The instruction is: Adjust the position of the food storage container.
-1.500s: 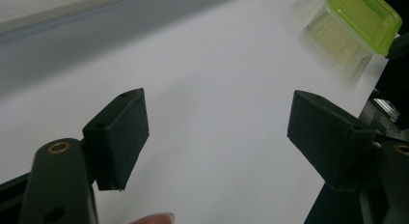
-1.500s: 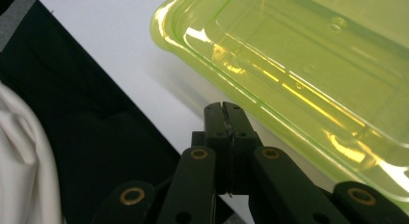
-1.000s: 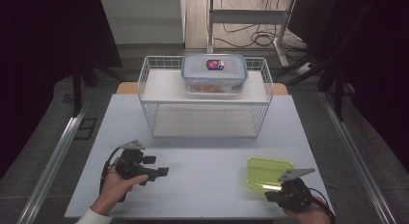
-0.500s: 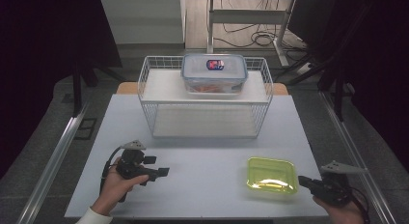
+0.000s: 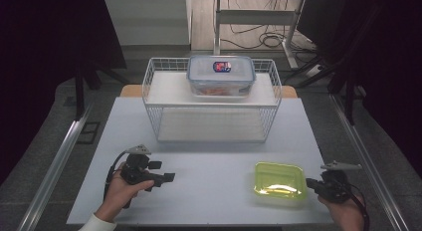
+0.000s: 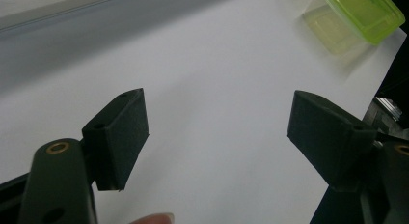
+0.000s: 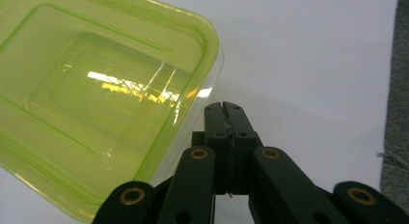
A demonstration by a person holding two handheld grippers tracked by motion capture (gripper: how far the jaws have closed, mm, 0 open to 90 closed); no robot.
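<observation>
Just beside the right-hand edge of the translucent lime-green plastic lid [image 5: 279, 180], the right gripper [image 5: 312, 183] is held low over the pale grey table [image 5: 219, 156], near its front right corner. Its two black jaws are pressed flat together with nothing between them, and their tips are pointed at the lid's rounded corner — close to it, though whether it is actually touched cannot be told from the right gripper view, where the lid [image 7: 101, 98] is seen lying flat on the tabletop.

The left gripper [image 5: 168, 177] is held at the front left of the table, well apart from the lid. Its jaws are spread wide and are empty, as is seen in the left gripper view, where the bare table surface [image 6: 202, 89] lies between the two black pads [image 6: 120, 132] and the green lid [image 6: 366, 11] appears far off at the upper right.

At the back of the table a white wire basket rack [image 5: 211, 109] is set — and on its upper shelf a clear rectangular plastic food box with a lid [image 5: 221, 74] is resting, towards the right of centre.
</observation>
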